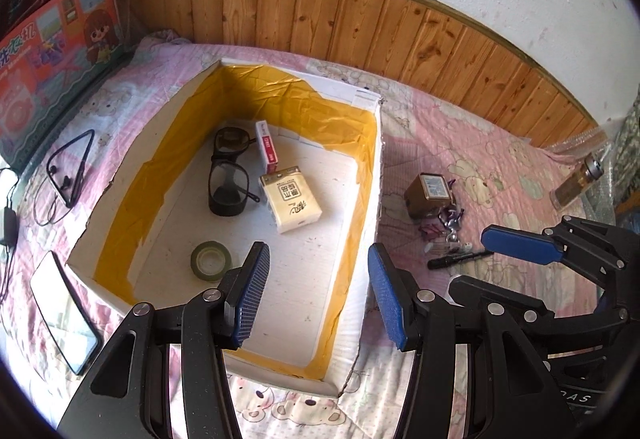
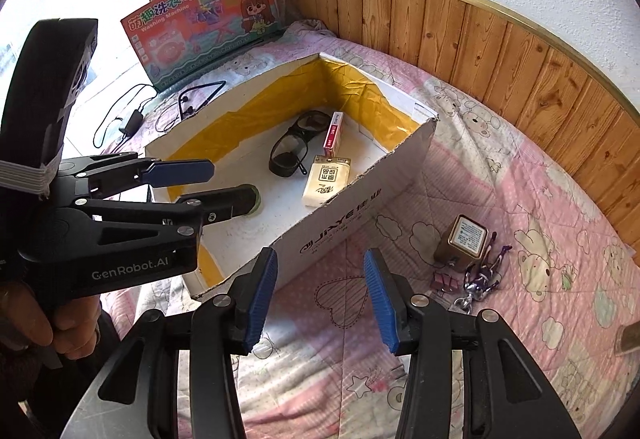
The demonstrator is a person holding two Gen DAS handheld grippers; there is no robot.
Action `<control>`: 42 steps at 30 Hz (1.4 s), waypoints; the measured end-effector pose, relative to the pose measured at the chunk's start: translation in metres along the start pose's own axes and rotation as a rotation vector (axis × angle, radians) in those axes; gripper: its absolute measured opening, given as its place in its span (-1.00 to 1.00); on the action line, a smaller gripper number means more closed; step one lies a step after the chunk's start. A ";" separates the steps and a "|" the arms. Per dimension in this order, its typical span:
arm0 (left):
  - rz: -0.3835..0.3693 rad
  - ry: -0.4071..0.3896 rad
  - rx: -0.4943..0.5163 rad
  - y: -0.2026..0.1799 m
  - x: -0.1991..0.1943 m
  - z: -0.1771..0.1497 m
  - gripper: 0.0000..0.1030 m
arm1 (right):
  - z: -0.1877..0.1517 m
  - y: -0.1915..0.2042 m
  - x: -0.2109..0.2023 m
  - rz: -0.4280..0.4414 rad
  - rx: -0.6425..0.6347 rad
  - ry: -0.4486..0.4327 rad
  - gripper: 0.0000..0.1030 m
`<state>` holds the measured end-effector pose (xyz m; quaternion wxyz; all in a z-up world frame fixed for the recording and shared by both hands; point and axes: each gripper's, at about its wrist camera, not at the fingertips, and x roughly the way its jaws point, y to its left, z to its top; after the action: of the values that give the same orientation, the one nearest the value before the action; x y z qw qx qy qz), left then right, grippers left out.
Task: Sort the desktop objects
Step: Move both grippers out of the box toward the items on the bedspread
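Inside the box (image 1: 362, 175) lie glasses (image 1: 228, 175), tissues (image 1: 290, 199), a red pack (image 1: 269, 147) and tape (image 1: 211, 259); right of it I've a tin (image 2: 464, 241), keyring (image 2: 482, 277) and pen (image 1: 458, 259) left. Both my tools, left (image 1: 318, 293) and right (image 2: 320, 299), are spread, empty.

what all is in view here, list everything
box: 1, white with yellow tape, on the bedspread
glasses: 1, black, in box
red pack: 1, in box
tissue pack: 1, cream, in box
tape roll: 1, green, in box
brown tin: 1, right of box
keyring: 1, purple, by tin
marker: 1, black
phone: 1, left of box
earphones: 1, black
toy boxes: 2, against wall
bottle: 1, amber
left tongs: open, empty
right tongs: open, empty
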<state>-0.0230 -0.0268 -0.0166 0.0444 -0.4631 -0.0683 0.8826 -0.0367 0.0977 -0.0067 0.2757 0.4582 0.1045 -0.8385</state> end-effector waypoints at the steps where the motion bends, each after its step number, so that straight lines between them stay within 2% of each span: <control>1: -0.001 0.000 0.010 -0.003 0.000 -0.001 0.05 | -0.003 -0.002 -0.002 0.005 0.006 -0.010 -0.09; 8: -0.039 -0.007 0.085 -0.030 0.001 -0.010 0.05 | -0.029 -0.033 -0.016 0.042 0.095 -0.070 -0.07; 15: -0.102 0.013 0.195 -0.066 0.007 -0.022 0.05 | -0.064 -0.090 -0.022 0.039 0.253 -0.097 -0.07; 20: -0.163 0.076 0.220 -0.084 0.025 -0.035 0.05 | -0.097 -0.131 0.001 0.013 0.378 -0.042 -0.07; 23: -0.194 0.118 0.225 -0.094 0.042 -0.042 0.05 | -0.112 -0.154 0.020 0.035 0.468 0.001 -0.07; 26: -0.205 0.151 0.250 -0.109 0.058 -0.050 0.05 | -0.115 -0.157 0.034 -0.036 0.386 0.051 -0.07; 32: -0.241 0.191 0.320 -0.145 0.087 -0.067 0.05 | -0.109 -0.156 0.059 -0.128 0.110 0.131 -0.07; 34: -0.230 0.196 0.338 -0.152 0.097 -0.071 0.05 | -0.109 -0.158 0.071 -0.134 0.035 0.172 -0.07; 37: -0.226 0.182 0.309 -0.156 0.112 -0.071 0.05 | -0.112 -0.157 0.085 -0.150 -0.077 0.197 -0.07; 42: -0.247 0.199 0.287 -0.163 0.137 -0.072 0.05 | -0.122 -0.157 0.098 -0.134 -0.165 0.170 -0.06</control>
<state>-0.0393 0.1592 -0.1416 0.2244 -0.5249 0.0066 0.8210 -0.0796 0.2431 -0.1678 0.2460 0.4955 0.2266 -0.8017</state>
